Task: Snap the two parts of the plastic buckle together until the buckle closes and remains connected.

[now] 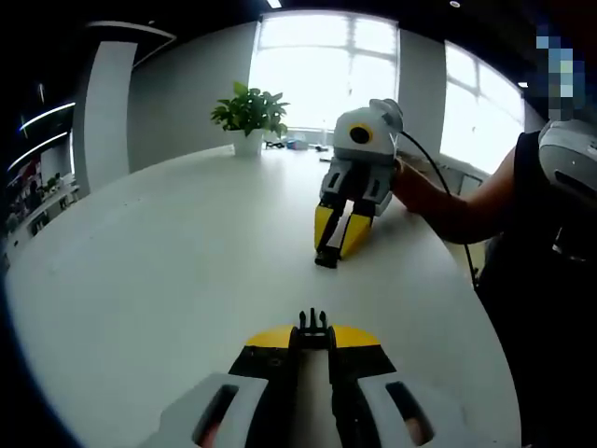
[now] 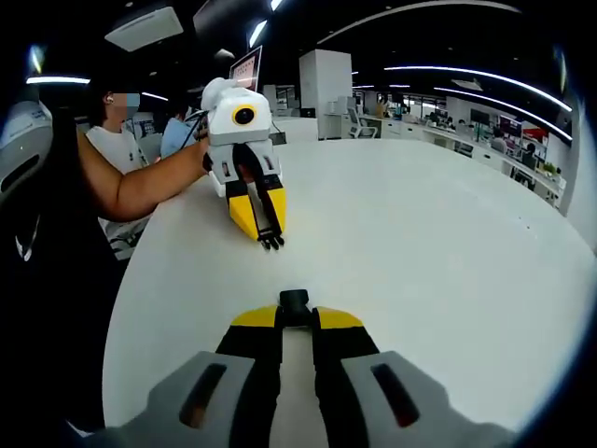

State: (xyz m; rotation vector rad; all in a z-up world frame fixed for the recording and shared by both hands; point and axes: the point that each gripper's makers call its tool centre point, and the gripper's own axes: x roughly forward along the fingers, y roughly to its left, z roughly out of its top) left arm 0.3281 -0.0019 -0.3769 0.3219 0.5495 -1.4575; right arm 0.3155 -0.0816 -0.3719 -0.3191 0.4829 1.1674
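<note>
misalignment is risked, since the pronged buckle half (image 1: 313, 323), pinched in the closed left gripper (image 1: 313, 347) at lower centre, and the socket half (image 2: 294, 301), pinched in the closed right gripper (image 2: 295, 322), are held well apart above the white table (image 1: 168, 261).

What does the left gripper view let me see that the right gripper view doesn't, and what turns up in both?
Left gripper view alone: a potted plant near the table's far edge, in front of bright windows, and the left gripper up close, shut on the pronged buckle part.

Right gripper view alone: an office with a screen, ceiling lights and desks, and the right gripper up close, shut on the socket buckle part.

Both: the round white table, both grippers facing each other, the two parts still apart.
</note>
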